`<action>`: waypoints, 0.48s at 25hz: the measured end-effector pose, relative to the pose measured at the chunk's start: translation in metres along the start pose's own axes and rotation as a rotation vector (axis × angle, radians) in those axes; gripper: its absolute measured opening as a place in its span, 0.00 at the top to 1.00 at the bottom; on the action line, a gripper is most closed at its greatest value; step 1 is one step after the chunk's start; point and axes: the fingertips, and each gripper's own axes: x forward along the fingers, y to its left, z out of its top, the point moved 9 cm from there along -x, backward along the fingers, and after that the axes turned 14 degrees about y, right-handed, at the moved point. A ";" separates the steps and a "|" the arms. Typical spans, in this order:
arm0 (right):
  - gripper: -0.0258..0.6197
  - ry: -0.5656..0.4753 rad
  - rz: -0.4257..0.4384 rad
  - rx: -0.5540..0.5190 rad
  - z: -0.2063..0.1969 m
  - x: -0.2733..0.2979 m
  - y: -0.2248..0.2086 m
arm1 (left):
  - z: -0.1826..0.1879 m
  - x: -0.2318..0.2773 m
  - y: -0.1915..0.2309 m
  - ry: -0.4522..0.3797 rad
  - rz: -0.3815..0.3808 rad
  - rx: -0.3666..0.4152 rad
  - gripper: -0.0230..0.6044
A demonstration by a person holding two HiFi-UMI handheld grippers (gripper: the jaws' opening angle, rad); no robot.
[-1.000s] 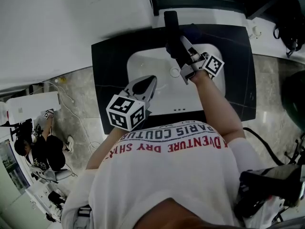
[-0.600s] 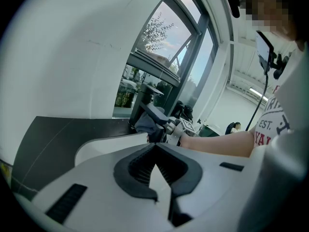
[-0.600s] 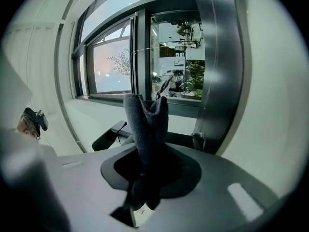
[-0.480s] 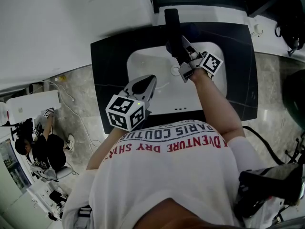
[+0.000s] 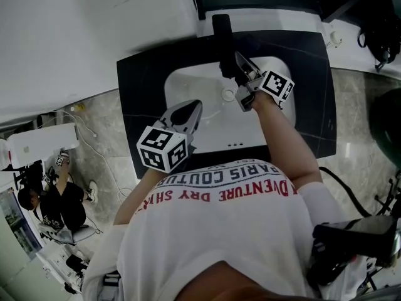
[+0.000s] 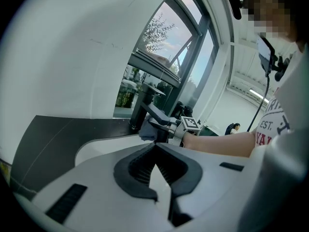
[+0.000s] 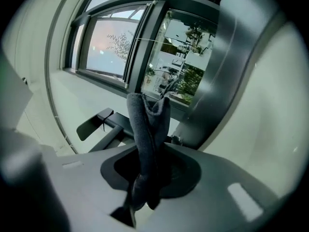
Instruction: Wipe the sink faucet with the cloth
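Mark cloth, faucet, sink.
cloth (image 7: 147, 129), right gripper view, middle of the upright fold.
faucet (image 5: 223, 39), head view, upper part of the black body.
sink (image 5: 191, 86), head view, bare left side of the white basin.

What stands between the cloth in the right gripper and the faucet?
Nothing visible does. The right gripper holds the cloth close beside the faucet, above the sink. The left gripper sits apart, near the sink's front.

Dark grey cloth (image 7: 147, 129), soft and bunched up, standing in a tall fold in the middle of the right gripper view, pinched at its lower end. Black faucet (image 5: 223, 39), a tall straight post, top middle of the head view, cloth just beside it.
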 end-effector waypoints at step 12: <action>0.84 0.192 -0.125 -0.706 0.012 -0.063 0.084 | 0.008 0.002 -0.010 -0.021 -0.001 0.021 0.96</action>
